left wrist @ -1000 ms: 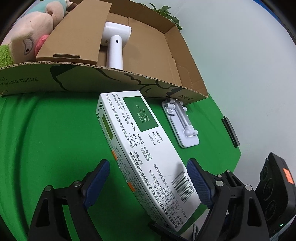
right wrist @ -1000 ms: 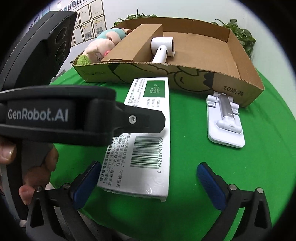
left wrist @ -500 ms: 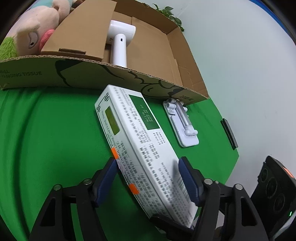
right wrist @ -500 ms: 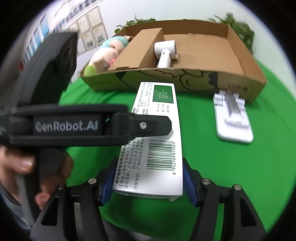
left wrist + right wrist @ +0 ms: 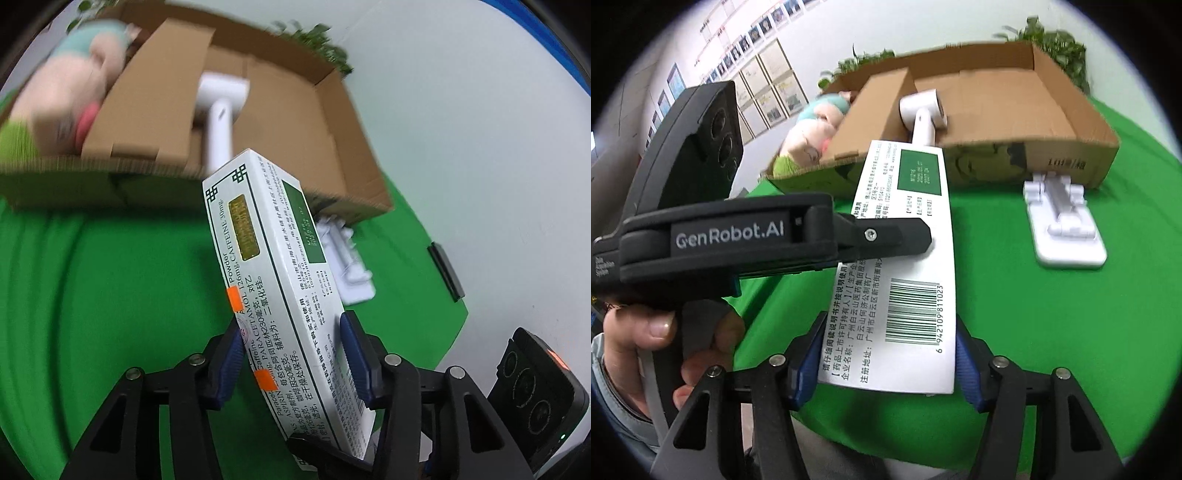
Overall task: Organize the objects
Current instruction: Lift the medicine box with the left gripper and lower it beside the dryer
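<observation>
A long white and green medicine box (image 5: 266, 266) is raised off the green tabletop (image 5: 110, 295), its far end over the cardboard box's front wall. My left gripper (image 5: 291, 332) is closing its jaws on the box's near half, and both blue pads press its long sides. In the right wrist view the same medicine box (image 5: 908, 258) sits between the pads of my right gripper (image 5: 888, 332), which grips its barcode end. The left gripper (image 5: 905, 236) reaches onto the box from the left there, held by a hand (image 5: 665, 332).
An open cardboard box (image 5: 1015, 99) holds a white handheld appliance (image 5: 923, 114) and a plush toy (image 5: 812, 136) behind a cardboard divider. A white folding stand (image 5: 1063, 229) lies on the green cloth to the right. A small dark object (image 5: 445, 269) lies at the table's right edge.
Both grippers have closed from wide open onto the medicine box. The box has left the table and tilted up, and the left gripper rose with it.
</observation>
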The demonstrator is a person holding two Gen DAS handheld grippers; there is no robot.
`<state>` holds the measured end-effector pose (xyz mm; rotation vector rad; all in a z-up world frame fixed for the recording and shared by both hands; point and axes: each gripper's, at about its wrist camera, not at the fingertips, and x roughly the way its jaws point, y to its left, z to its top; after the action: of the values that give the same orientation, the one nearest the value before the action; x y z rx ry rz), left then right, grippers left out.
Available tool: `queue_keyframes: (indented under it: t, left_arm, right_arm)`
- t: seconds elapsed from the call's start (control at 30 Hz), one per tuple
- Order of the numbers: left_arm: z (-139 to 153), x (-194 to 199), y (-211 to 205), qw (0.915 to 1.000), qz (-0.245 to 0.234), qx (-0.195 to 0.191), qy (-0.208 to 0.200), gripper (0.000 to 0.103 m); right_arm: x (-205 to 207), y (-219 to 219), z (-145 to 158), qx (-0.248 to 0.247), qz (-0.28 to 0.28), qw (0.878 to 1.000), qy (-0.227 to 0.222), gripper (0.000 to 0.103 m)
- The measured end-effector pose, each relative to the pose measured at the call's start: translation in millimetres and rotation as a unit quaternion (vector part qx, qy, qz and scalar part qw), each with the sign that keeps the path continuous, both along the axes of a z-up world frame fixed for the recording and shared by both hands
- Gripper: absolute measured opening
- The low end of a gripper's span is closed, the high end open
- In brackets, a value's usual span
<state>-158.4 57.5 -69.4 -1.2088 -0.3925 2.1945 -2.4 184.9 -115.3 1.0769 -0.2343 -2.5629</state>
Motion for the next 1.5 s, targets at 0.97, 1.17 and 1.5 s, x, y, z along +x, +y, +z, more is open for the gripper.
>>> queue_keyframes:
  t: [0.97, 1.17, 1.5]
  left_arm:
    - [163.6, -141.5, 59.2, 0.9861, -0.048, -0.018, 0.158, 0.044]
    - [120.6, -189.9, 70.2, 0.9936, -0.048, -0.017, 0.101, 0.043]
    - [33.2, -230.0, 74.8, 0.9986, -0.031, -0.041, 0.012, 0.043]
  right_arm:
    - [-149.3, 37.0, 112.2, -0.01, -0.028, 0.994, 0.107, 0.059]
    - [-187.6, 50.2, 80.3, -0.02, -0.029, 0.998, 0.051, 0.059]
    - [-224.0, 53.5, 19.4, -0.051, -0.036, 0.997, -0.048, 0.059]
